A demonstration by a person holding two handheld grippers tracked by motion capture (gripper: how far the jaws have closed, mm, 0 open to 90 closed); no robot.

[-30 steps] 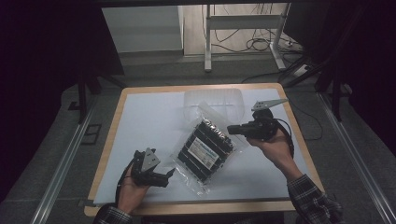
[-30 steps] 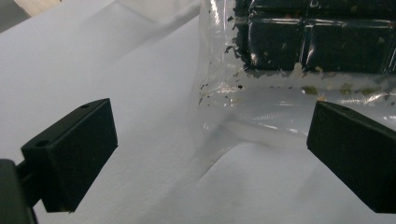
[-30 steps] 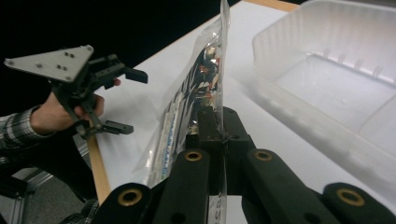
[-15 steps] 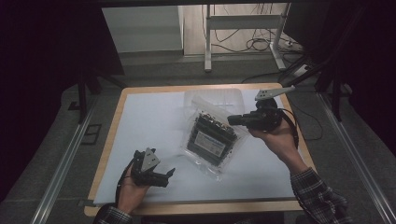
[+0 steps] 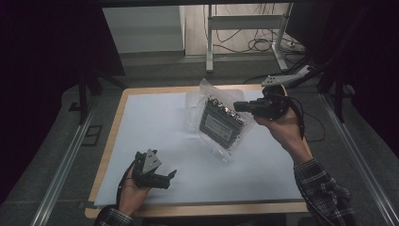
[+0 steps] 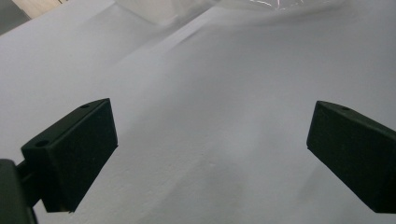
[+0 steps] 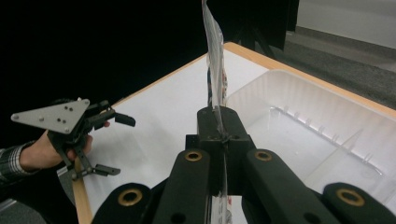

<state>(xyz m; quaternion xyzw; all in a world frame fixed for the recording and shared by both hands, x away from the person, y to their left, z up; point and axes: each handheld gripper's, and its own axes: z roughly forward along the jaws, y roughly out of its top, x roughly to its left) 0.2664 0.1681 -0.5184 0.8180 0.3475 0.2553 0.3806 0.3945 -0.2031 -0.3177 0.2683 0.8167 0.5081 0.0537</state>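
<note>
Right hand-held gripper [image 5: 239,107] is clenched on the bag [image 5: 221,123] edge, lifting it clear of the counter [image 5: 155,127] w/ the tray [image 7: 317,126] beside, probably as its target. Left hand-held gripper [image 5: 165,179] rests released near the front, idle.

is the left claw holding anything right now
No, the left claw has its jaws standing wide apart over the bare white tabletop in the left gripper view, with nothing between them.
</note>
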